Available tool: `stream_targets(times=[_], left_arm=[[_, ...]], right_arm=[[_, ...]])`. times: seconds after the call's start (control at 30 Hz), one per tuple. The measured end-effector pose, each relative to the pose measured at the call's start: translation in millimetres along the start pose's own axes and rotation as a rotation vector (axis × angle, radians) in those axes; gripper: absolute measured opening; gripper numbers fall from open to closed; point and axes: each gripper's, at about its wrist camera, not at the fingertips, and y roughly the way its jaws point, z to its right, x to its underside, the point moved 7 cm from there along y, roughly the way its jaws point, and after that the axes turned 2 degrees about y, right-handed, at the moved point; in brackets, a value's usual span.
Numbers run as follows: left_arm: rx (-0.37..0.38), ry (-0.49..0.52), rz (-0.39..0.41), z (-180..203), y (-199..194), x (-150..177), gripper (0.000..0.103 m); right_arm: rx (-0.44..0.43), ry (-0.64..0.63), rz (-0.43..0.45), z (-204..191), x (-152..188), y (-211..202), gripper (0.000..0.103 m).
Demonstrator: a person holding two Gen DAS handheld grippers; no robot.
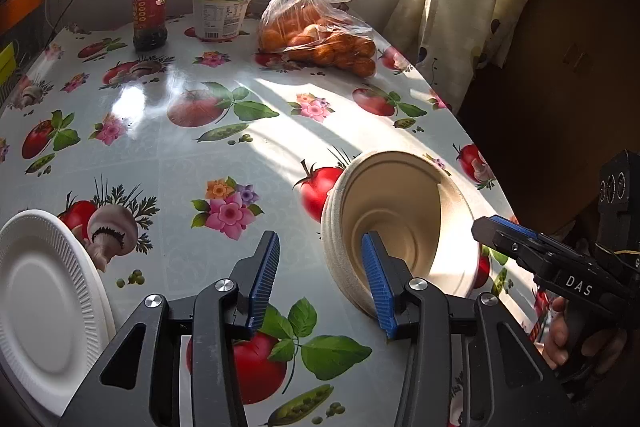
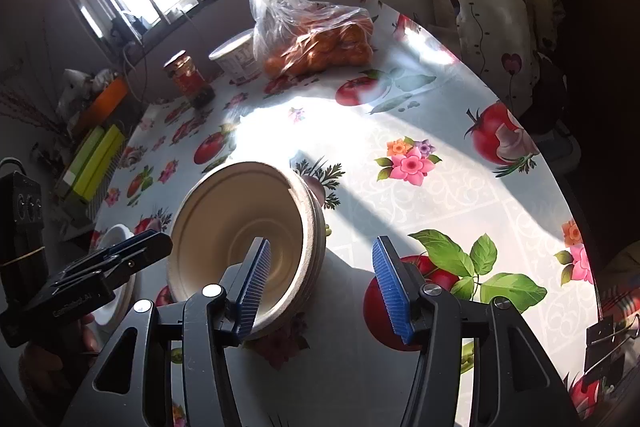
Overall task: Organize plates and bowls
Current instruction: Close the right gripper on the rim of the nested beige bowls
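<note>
A stack of beige bowls (image 1: 400, 211) (image 2: 240, 219) sits on the flowered tablecloth (image 1: 160, 163) between both grippers. My left gripper (image 1: 320, 239) is open and straddles the stack's left rim: its right finger is inside the top bowl and its left finger stands well clear outside. My right gripper (image 2: 321, 241) is open too and straddles the right rim, with its left finger inside the bowl. Each gripper shows in the other's view: the right gripper (image 1: 496, 229), the left gripper (image 2: 148, 243). White ribbed plates (image 1: 44, 287) (image 2: 116, 239) lie stacked at the near left.
At the far side stand a dark sauce jar (image 1: 150, 11), a white tub (image 1: 221, 11) and a plastic bag of oranges (image 1: 320, 39). The table's rounded edge (image 1: 472, 139) drops off on the right beside a patterned curtain (image 1: 460, 7). A hand (image 1: 560, 335) holds the right gripper.
</note>
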Motion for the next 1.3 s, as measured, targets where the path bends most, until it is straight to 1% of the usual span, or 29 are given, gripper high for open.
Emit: stream_targets(times=[0.2,0.27,0.37,0.83,0.87,0.93,1.0,1.1,1.23,1.27,1.3], left_arm=[[0.026,-0.002,-0.005,5,3,5,0.046],[0.039,0.002,-0.005,8,4,6,0.046],[0.03,0.008,-0.012,10,7,8,0.046],[0.052,0.004,-0.022,14,14,11,0.046],[0.054,0.003,-0.022,14,14,11,0.046],[0.05,0.0,-0.021,13,14,11,0.046],[0.048,-0.003,-0.023,12,15,12,0.046],[0.05,-0.001,-0.029,13,17,13,0.046],[0.055,-0.003,-0.037,14,19,13,0.046],[0.054,-0.002,-0.037,13,19,13,0.045],[0.055,-0.002,-0.037,13,20,13,0.041]], right_arm=[[-0.029,-0.019,0.008,-3,6,-1,0.054],[-0.029,-0.03,-0.002,-5,8,1,0.054],[-0.011,-0.04,-0.011,-4,10,4,0.054],[-0.021,-0.056,-0.01,-8,12,6,0.053],[-0.021,-0.055,-0.012,-8,13,6,0.051],[-0.024,-0.052,-0.014,-8,14,7,0.045],[-0.023,-0.052,-0.015,-7,14,7,0.041],[-0.025,-0.05,-0.016,-7,14,8,0.038],[-0.029,-0.053,-0.017,-8,14,9,0.03],[-0.031,-0.053,-0.017,-9,15,9,0.029],[-0.033,-0.053,-0.017,-9,15,9,0.026]])
